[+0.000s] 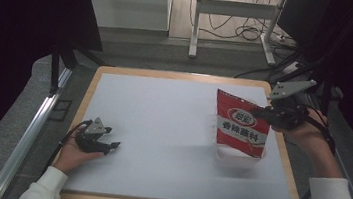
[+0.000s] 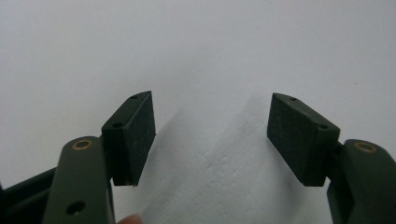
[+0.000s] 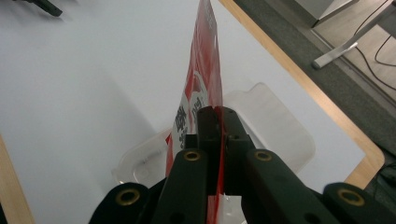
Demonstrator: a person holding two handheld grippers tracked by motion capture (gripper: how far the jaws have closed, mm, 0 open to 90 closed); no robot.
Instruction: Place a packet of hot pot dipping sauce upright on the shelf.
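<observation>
Right gripper (image 1: 263, 111) is clamped on the upright red sauce packet (image 1: 239, 123), held above the clear plastic container (image 3: 275, 126). Lowering should be kept vertical and centred. Left gripper (image 1: 108, 147) rests apart, jaws spread, on the white table surface (image 1: 161, 128).

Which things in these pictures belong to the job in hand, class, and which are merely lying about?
Part of the job:
- red sachet, pinched upright by the shut right gripper
- clear plastic container, directly under the sachet

Lying about:
- left gripper, open with nothing between its jaws, resting on the white table top
- cables on the floor behind the table
</observation>
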